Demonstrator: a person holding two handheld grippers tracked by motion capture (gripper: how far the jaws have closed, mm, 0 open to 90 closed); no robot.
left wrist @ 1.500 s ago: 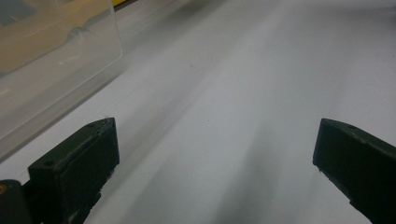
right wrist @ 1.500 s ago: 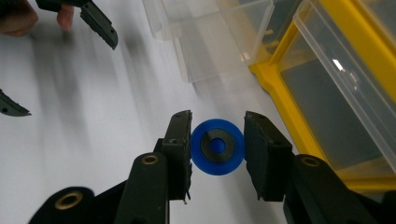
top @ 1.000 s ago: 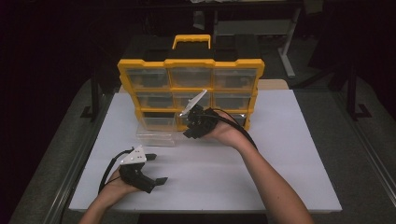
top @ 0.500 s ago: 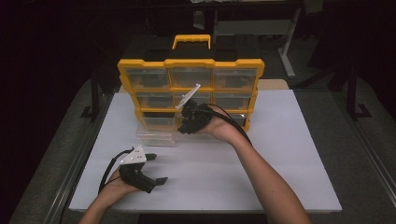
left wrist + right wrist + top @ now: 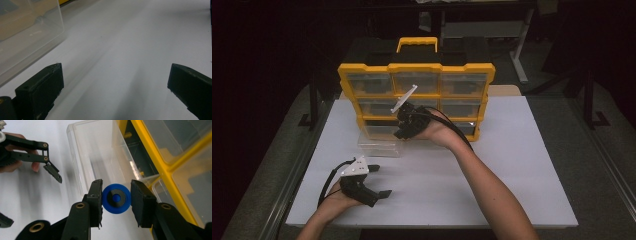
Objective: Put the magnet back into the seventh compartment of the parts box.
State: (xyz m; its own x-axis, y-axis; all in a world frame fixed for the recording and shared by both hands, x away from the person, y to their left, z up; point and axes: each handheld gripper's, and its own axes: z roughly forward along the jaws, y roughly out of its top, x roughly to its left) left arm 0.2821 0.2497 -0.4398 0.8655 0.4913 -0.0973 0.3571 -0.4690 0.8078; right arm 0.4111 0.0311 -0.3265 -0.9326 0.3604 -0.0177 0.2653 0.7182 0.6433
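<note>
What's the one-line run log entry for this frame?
right claw: shut on blue wheel | over clear drawer by yellow organizer | left claw: open, empty, resting on table

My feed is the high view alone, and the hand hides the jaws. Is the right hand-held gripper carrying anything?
Observer: Yes. The right hand-held gripper is shut on a blue wheel with a black hub.
Operator: What lies past it?
Observer: The clear drawer, open side toward the camera; nothing visible inside.
Operator: And the left one?
Observer: The left hand-held gripper is open above the bare white table, nothing between its jaws.
</note>
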